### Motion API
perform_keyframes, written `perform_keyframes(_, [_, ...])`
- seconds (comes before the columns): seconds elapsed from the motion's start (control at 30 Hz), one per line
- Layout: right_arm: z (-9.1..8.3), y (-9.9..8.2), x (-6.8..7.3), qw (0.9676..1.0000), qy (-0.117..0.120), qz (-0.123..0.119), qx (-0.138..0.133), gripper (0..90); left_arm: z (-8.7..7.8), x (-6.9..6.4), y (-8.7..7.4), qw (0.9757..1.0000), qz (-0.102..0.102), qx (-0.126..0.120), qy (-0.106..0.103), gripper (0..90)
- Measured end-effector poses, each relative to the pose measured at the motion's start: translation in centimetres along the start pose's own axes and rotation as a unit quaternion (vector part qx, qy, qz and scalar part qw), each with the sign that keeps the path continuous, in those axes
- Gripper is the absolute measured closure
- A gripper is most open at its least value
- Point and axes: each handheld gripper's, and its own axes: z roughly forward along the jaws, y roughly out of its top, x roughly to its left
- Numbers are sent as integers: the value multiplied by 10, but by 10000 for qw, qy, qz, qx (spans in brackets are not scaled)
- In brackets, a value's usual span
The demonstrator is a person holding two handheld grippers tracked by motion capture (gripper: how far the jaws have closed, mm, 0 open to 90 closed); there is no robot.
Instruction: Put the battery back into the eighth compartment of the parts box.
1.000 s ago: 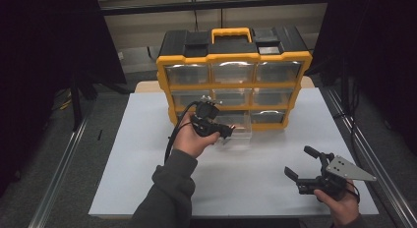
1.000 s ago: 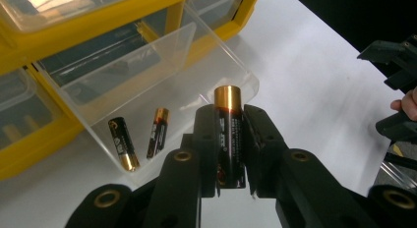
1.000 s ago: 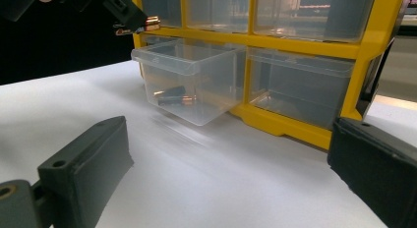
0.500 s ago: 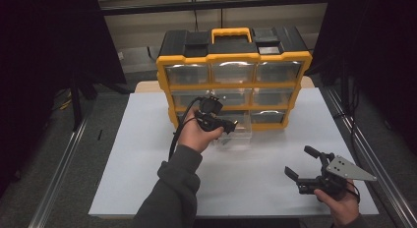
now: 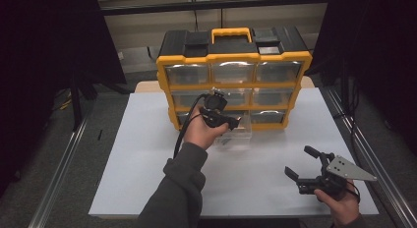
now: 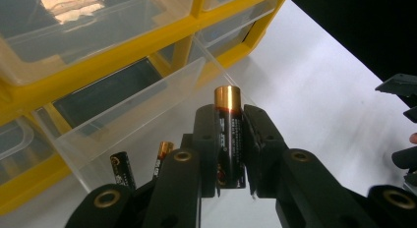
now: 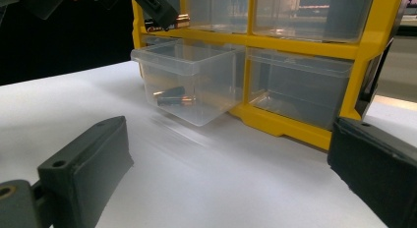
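Upright, a black copper-capped battery [image 6: 228, 134] between clamped left gripper [image 6: 230, 148] jaws; right gripper [image 5: 306, 165] jaws apart.

Yellow-and-black organizer [image 5: 231, 56] with clear drawers [image 7: 192, 80], black-and-copper battery [image 6: 227, 134], white table [image 5: 147, 154], black fingers [image 6: 204, 139].

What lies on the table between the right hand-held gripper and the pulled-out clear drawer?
Nothing: in the right gripper view, bare white table runs from the right hand-held gripper to the clear drawer.

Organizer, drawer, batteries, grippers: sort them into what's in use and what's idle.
In use:
left gripper, shut on a battery
pulled-out clear drawer, batteries in the drawer

Idle:
right gripper, open, apart on the table
organizer's shut drawers
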Motion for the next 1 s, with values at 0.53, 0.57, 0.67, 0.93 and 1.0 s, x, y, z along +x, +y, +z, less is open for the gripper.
perform_keyframes(0.53, [0,0,0,10000,-12,7,-18,20,11,2,6,9998,77,87,147,772])
perform_keyframes(0.57, [0,0,0,10000,-21,35,-25,20,12,2,6,9998,89,74,145,773])
perform_keyframes(0.67, [-1,0,0,10000,-10,21,-8,20,14,2,7,9998,77,91,178,773])
perform_keyframes(0.93, [-1,0,-1,10000,-1,11,-11,20,21,1,9,9997,96,75,195,772])
perform_keyframes(1.0, [-1,0,-1,10000,-2,22,-12,20,22,1,9,9997,97,93,214,772])
